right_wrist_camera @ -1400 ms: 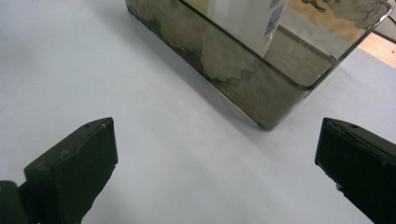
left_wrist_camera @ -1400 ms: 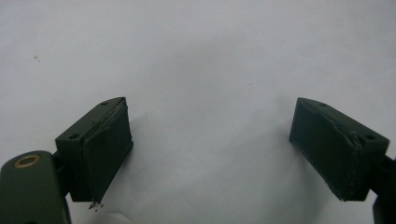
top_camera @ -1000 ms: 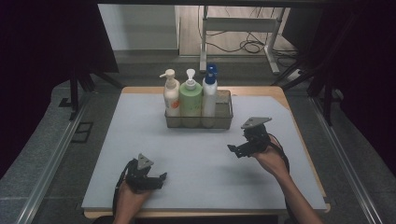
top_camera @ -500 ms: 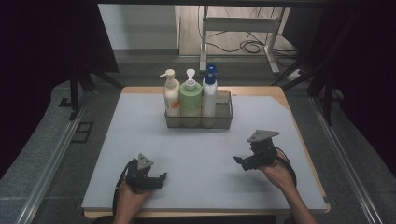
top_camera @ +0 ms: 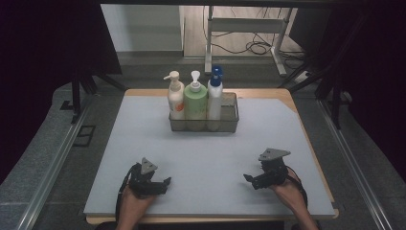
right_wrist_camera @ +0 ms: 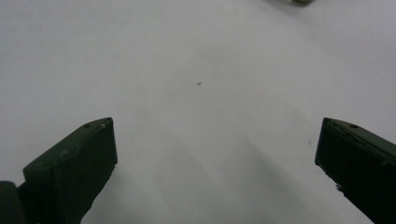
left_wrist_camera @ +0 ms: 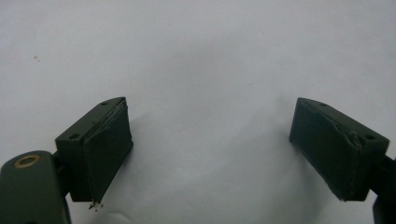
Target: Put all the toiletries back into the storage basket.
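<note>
1. The basket (top_camera: 203, 122) stands at 12 o'clock on the surface (top_camera: 210, 158), well apart from both grippers. In it stand three pump bottles in a row: a white one (top_camera: 175, 98) at its 9 o'clock end, a green one (top_camera: 195, 100) in the middle, and a blue-capped one (top_camera: 215, 96) toward 3 o'clock; the basket's 3 o'clock end looks free.
2. Judged from this, the loading looks done: all bottles are upright in the basket and nothing loose lies on the surface.
3. The left gripper (top_camera: 160, 184) rests at 7 o'clock, released, jaws wide apart and holding nothing.
4. The right gripper (top_camera: 253, 181) sits at 5 o'clock, likewise released and empty-jawed.
5. The high view gives the basket and bottles; the left gripper view (left_wrist_camera: 210, 149) and right gripper view (right_wrist_camera: 215, 158) show the spread jaws over bare surface up close, confirming nothing is between them.
</note>
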A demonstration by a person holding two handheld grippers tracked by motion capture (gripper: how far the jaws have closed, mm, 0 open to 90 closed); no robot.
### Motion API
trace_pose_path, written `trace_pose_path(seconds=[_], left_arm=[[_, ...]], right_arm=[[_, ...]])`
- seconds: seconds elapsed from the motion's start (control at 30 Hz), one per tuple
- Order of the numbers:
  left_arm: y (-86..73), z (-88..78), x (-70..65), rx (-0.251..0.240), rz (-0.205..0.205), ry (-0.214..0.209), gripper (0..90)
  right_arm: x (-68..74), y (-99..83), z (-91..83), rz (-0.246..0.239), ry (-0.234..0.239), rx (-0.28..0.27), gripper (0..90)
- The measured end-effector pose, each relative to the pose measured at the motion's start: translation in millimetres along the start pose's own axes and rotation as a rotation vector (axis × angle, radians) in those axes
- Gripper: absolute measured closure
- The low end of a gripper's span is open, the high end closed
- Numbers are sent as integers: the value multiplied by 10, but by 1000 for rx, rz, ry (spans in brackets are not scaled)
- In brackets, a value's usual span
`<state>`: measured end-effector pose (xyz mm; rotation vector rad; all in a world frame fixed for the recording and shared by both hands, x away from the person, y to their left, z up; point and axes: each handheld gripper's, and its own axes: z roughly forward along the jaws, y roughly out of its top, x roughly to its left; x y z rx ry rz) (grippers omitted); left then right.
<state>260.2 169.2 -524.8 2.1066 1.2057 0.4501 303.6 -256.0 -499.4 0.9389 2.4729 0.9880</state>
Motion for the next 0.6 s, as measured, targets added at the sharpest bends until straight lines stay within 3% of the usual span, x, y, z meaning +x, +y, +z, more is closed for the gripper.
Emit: trace_pose_path(seconds=[0.3, 0.33, 0.6], left_arm=[[1, 1, 1, 0, -1, 0, 124], [2, 1, 1, 1, -1, -1, 123], [3, 2, 2, 3, -1, -1, 122]], right_arm=[[53, -210, 88, 33, 22, 35, 0], [48, -229, 91, 48, 23, 18, 0], [54, -239, 93, 46, 18, 13, 0]])
